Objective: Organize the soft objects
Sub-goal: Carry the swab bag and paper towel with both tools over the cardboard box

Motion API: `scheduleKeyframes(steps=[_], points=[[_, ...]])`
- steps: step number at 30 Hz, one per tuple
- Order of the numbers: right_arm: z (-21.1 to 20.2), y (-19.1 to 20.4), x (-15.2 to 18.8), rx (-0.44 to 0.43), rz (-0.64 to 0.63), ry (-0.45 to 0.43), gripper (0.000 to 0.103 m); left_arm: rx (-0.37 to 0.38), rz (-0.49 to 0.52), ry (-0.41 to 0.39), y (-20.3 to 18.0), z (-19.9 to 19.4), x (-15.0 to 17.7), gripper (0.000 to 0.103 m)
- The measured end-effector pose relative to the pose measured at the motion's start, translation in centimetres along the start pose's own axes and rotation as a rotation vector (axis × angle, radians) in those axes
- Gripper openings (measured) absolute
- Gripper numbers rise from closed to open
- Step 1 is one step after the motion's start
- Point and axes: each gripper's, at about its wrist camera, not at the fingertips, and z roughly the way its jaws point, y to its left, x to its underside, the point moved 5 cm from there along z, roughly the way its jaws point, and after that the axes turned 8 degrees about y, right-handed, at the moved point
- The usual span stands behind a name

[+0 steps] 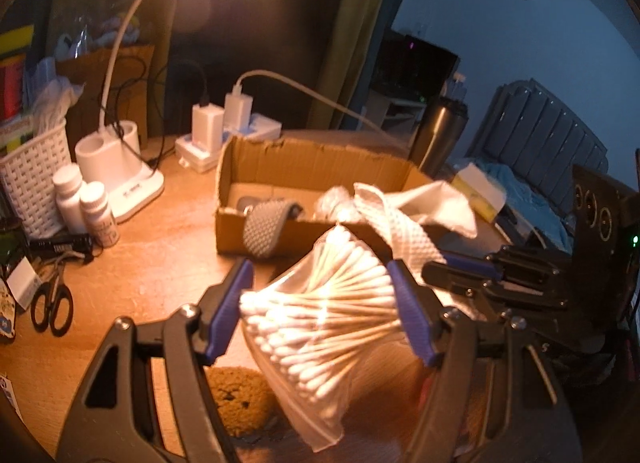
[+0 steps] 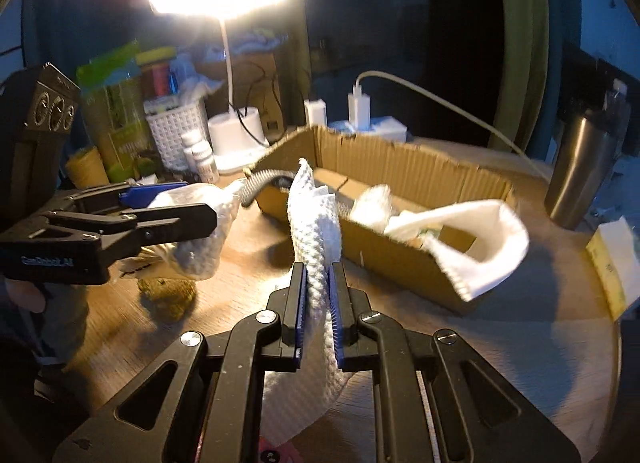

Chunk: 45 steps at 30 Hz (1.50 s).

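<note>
Just short of the cardboard box (image 2: 400,259), the right claw (image 2: 318,311) pinched a white cloth (image 2: 316,223) while the left claw (image 1: 324,311) clamped a bag of cotton swabs (image 1: 320,315), both apparently bound for it.

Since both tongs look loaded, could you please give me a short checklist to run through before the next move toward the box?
1. Left tongs gripping the bag of cotton swabs: ok, pads on both sides.
2. Right tongs gripping the white cloth: ok, pinched tight.
3. Cardboard box open on top: ok.
4. Room in the box: cannot tell; grey strap and a crumpled white item already there.
5. Cloth's free end clear of the box wall: not ok, it hangs over the near wall.
6. Brown sponge on the table: not ok.
</note>
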Motion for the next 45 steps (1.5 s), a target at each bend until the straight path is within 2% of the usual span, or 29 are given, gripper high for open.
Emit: scheduleKeyframes(steps=[5,18,31,45], points=[[-1.6,-0.4,-0.8,0.007,0.004,-0.044,0.012,0.007,0.021,-0.054,-0.9,-1.2,-1.0,0.07],[-3.6,-2.7,-2.2,0.043,0.006,-0.098,0.012,-0.009,0.018,-0.126,-1.5,-2.6,-3.2,0.07],[-4.4,-4.9,-3.2,0.067,0.027,-0.137,0.012,-0.022,0.054,-0.154,-2.8,-1.9,-5.1,0.07],[-3.6,-8.8,-4.4,0.096,0.088,-0.17,0.012,-0.085,0.092,-0.152,-3.2,0.9,-6.7,0.07]])
